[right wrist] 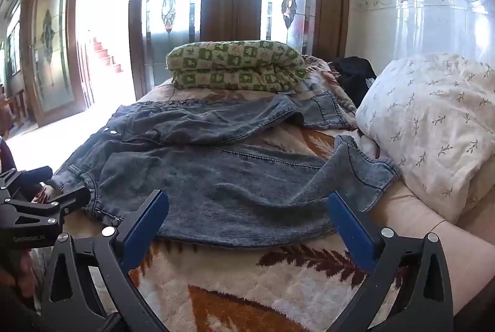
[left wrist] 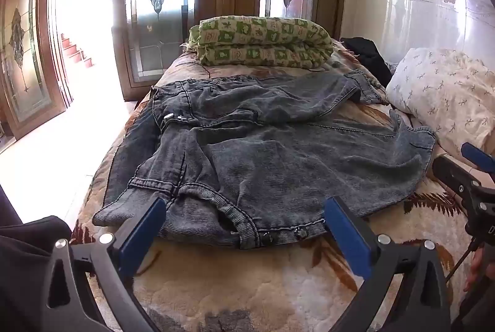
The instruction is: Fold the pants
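Grey washed denim pants (left wrist: pixel 278 158) lie spread across the bed, waistband at the left, both legs running right, the far leg (left wrist: pixel 278 97) angled away from the near one. They also show in the right wrist view (right wrist: pixel 232 177). My left gripper (left wrist: pixel 244 211) is open and empty, its jaws straddling the near waistband edge with its buttons. My right gripper (right wrist: pixel 247 205) is open and empty at the near edge of the near leg, close to its hem (right wrist: pixel 368 174). The right gripper also shows in the left wrist view (left wrist: pixel 473 174).
A folded green patterned quilt (left wrist: pixel 263 44) lies at the far end of the bed. A white floral pillow (right wrist: pixel 433 121) sits at the right, a dark garment (left wrist: pixel 368 56) behind it. The leaf-patterned blanket (left wrist: pixel 247 285) covers the bed. The bed edge and floor are at the left.
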